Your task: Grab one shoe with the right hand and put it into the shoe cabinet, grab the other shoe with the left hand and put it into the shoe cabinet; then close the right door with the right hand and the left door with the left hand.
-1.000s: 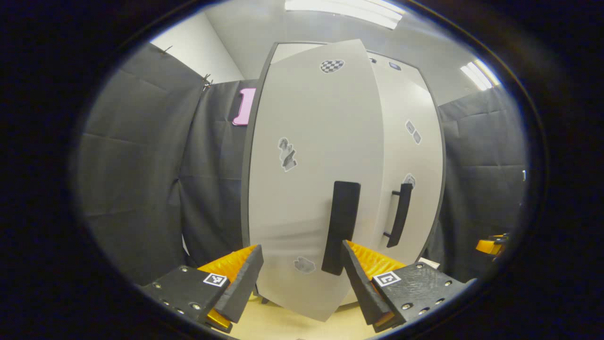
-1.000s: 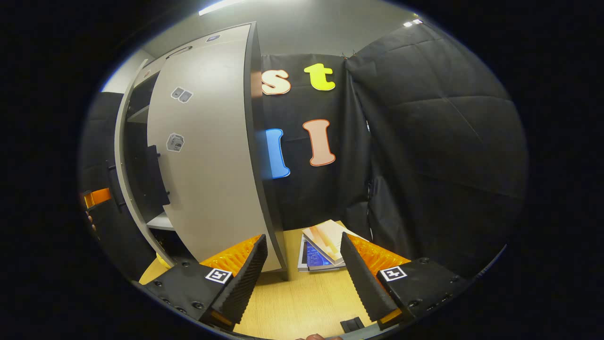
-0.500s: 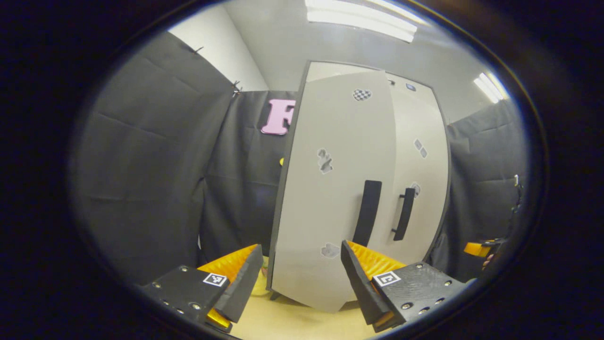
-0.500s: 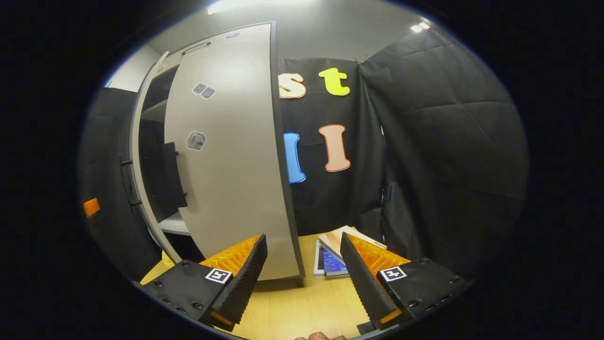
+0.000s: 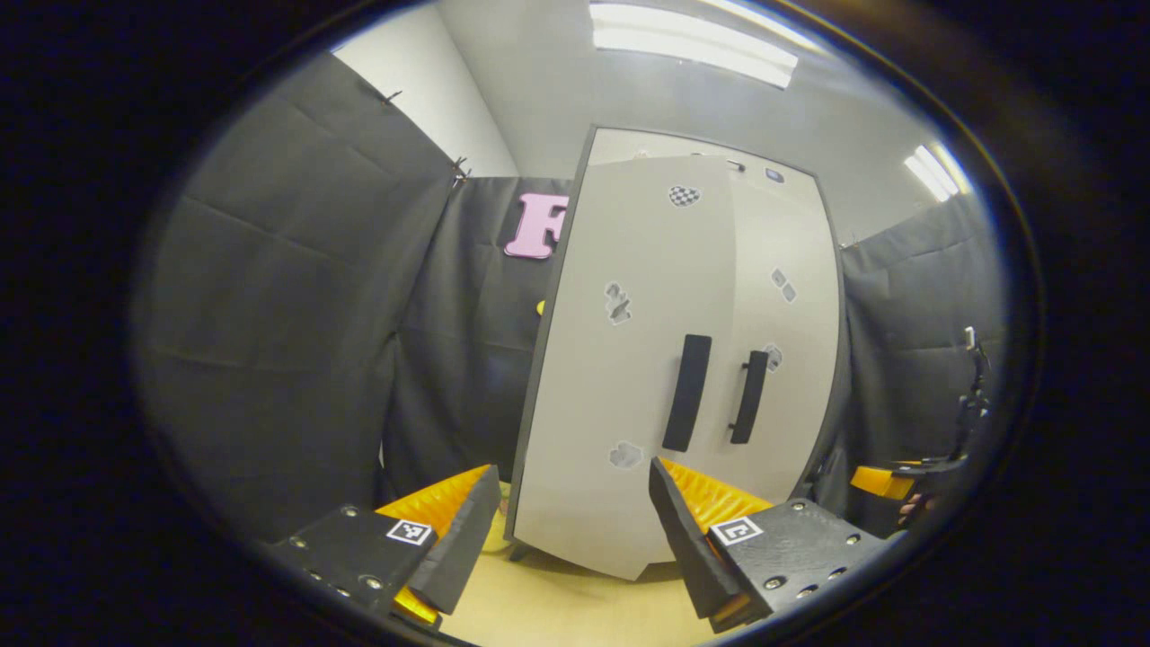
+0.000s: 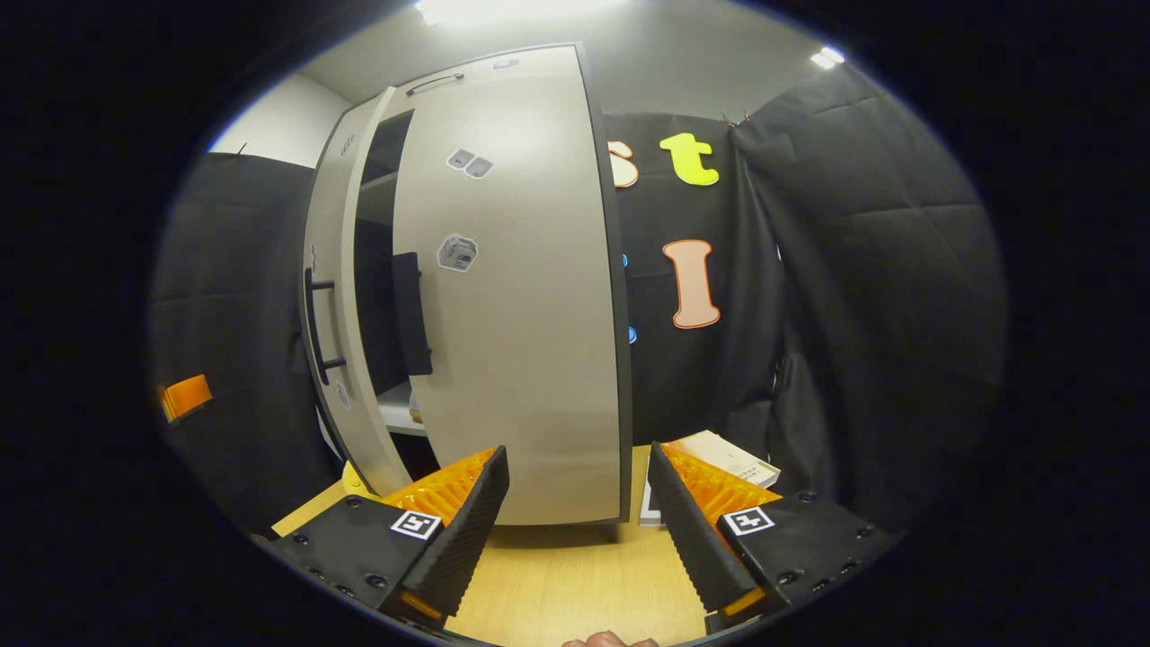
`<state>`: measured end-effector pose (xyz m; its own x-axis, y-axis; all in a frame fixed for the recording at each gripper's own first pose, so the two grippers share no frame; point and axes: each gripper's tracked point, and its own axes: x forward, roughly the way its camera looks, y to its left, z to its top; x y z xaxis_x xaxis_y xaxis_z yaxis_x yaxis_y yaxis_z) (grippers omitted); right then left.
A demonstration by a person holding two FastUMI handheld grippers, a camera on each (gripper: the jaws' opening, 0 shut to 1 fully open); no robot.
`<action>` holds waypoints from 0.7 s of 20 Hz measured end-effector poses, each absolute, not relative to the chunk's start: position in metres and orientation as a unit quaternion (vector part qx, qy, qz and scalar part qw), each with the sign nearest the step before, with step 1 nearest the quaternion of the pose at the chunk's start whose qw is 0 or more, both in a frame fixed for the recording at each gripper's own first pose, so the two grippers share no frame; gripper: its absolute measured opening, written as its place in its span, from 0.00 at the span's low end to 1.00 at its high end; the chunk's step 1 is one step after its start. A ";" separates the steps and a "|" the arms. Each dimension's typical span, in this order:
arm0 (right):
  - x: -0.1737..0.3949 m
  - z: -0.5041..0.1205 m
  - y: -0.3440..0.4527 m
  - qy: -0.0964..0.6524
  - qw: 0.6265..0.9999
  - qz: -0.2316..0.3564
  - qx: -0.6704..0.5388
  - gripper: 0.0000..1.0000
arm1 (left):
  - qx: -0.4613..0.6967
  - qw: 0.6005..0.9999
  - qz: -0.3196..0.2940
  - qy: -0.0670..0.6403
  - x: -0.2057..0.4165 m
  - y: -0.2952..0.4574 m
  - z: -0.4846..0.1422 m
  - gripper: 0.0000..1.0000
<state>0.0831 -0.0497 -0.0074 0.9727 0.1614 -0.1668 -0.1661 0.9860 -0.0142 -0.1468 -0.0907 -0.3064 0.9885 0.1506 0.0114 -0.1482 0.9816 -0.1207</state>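
Both doors are seen ajar. The left door point(image 5: 620, 377), its handle point(image 5: 686, 393) upright, lies just ahead-right of the left tool point(image 5: 575, 530); the right door point(image 6: 530, 305) stands before the right tool point(image 6: 579, 530). Both tools are held apart, empty.

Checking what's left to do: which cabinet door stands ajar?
The left door: its lower edge swings out in front of the right door, which looks shut against the cabinet.

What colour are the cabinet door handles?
Black, on the pale grey doors; the door handles show best in the left gripper view.
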 end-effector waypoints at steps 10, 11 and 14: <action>0.074 0.002 -0.037 0.067 0.994 0.090 -0.008 0.98 | -0.037 0.998 0.051 0.003 -0.167 -0.096 -0.305 0.94; 0.074 0.000 -0.034 0.071 0.993 0.090 -0.006 0.98 | -0.037 0.998 0.052 0.006 -0.168 -0.096 -0.305 0.94; 0.071 0.000 -0.024 0.079 0.992 0.096 -0.004 0.98 | -0.048 0.997 0.053 0.018 -0.174 -0.096 -0.311 0.94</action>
